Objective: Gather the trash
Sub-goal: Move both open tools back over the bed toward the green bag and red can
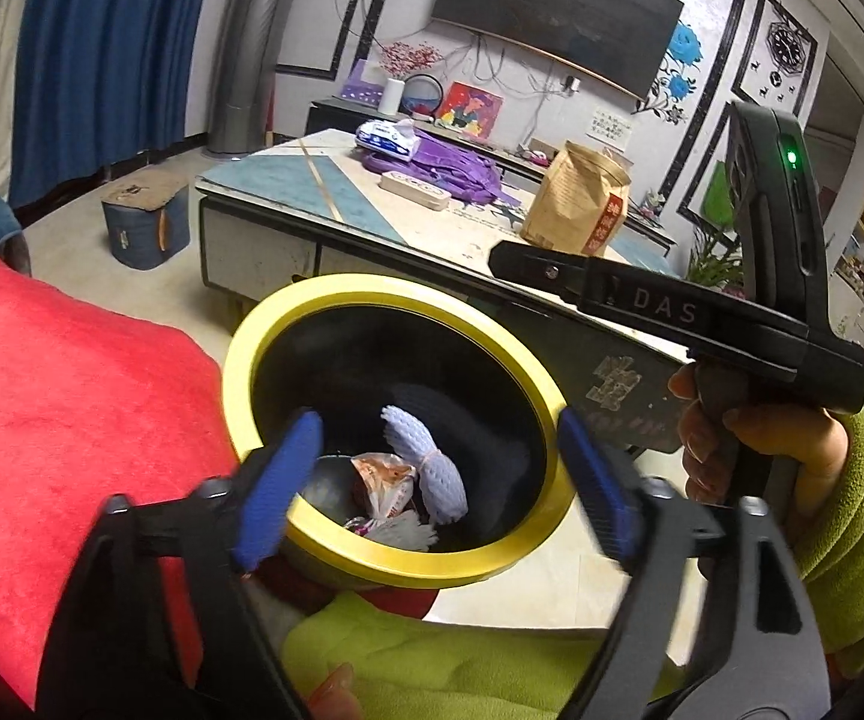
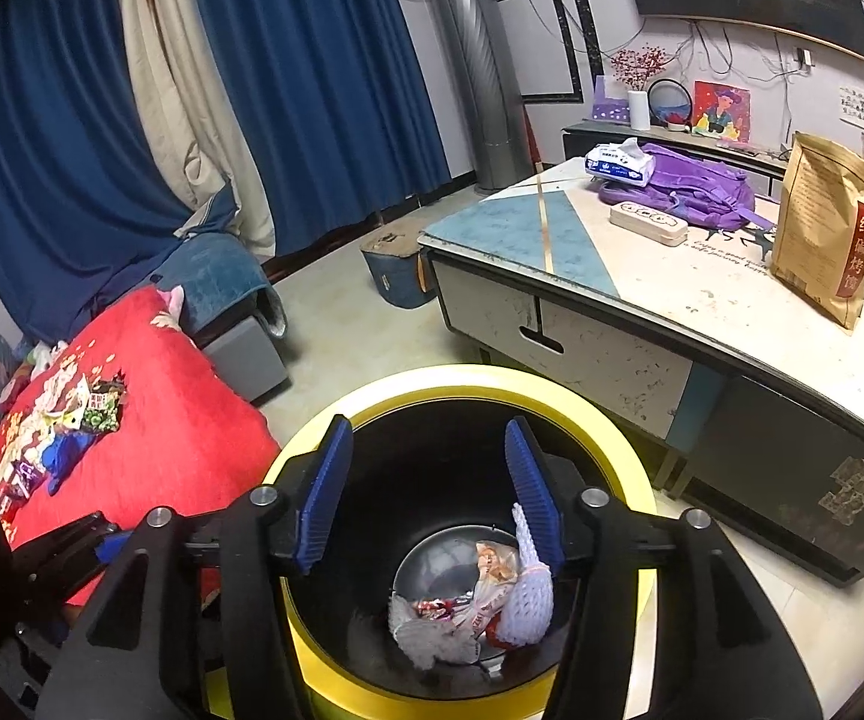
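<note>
A round bin with a yellow rim (image 1: 372, 294) (image 2: 492, 378) and a black inside stands on the floor between a red blanket and a low table. At its bottom lie a white foam fruit net (image 1: 432, 468) (image 2: 528, 600) and crumpled snack wrappers (image 1: 384, 480) (image 2: 480, 588). My left gripper (image 1: 438, 492) hangs over the bin's mouth, open, with nothing between its blue pads. My right gripper (image 2: 429, 498) is also above the bin, open and empty. The net's tip lies just under its right pad (image 2: 531, 492). A hand (image 1: 750, 438) in a green sleeve holds the right gripper's handle.
Several colourful wrappers (image 2: 72, 420) lie on the red blanket (image 2: 192, 420) to the left. The low table (image 2: 642, 276) on the right carries a brown paper bag (image 2: 828, 228), a purple backpack (image 2: 690, 180), a tissue pack (image 2: 618, 162) and a flat box (image 2: 648, 222). A blue stool (image 2: 396, 270) sits on the floor.
</note>
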